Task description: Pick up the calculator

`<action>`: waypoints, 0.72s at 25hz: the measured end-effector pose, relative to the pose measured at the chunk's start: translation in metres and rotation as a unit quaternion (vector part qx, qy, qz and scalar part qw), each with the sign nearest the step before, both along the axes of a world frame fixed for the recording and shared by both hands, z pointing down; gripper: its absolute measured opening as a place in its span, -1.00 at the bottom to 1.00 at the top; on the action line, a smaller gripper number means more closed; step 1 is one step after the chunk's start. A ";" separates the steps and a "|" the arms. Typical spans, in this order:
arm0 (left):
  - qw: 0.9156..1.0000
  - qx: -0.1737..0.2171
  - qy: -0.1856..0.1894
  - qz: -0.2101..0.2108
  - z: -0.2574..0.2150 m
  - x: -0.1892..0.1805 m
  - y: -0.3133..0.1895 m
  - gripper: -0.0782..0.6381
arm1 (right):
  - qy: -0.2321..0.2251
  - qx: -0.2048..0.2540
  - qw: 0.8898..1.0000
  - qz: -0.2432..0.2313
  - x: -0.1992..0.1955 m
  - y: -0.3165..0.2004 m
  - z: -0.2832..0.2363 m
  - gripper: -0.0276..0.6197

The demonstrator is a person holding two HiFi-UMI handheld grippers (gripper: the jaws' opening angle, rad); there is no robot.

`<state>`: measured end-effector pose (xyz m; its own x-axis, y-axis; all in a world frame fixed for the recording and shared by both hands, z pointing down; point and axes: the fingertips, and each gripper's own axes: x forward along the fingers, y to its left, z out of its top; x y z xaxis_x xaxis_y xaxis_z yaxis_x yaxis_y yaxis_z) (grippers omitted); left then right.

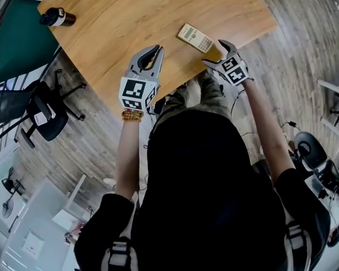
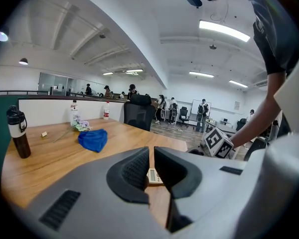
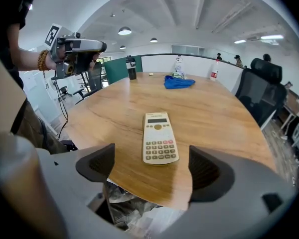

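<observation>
Bottle: we see a dark capped bottle (image 2: 18, 132) upright near the table's (image 1: 130, 27) far corner; what it holds does not show.
Calculator: it (image 3: 159, 138) lies flat, keys up, near the table's front edge.
Right claw: its (image 3: 153, 167) jaws stand wide apart and empty, just short of the calculator, with the table edge between them.
Left claw: its (image 2: 150, 171) jaws are together on nothing, well to the calculator's left.
Views: our right gripper view shows the calculator whole; our left gripper view shows only a sliver past the jaws.
Around: a blue cloth (image 2: 93, 139) lies farther back; a chair (image 1: 45, 114) stands on the floor beside the table.
</observation>
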<state>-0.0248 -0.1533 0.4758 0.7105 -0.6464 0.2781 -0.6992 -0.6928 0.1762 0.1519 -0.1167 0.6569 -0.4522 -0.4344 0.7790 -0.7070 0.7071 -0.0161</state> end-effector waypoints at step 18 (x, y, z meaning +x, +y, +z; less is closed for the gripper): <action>1.000 -0.003 -0.010 -0.006 0.001 0.001 -0.004 -0.64 | 0.021 -0.025 0.999 -0.001 0.005 -0.019 0.052 0.42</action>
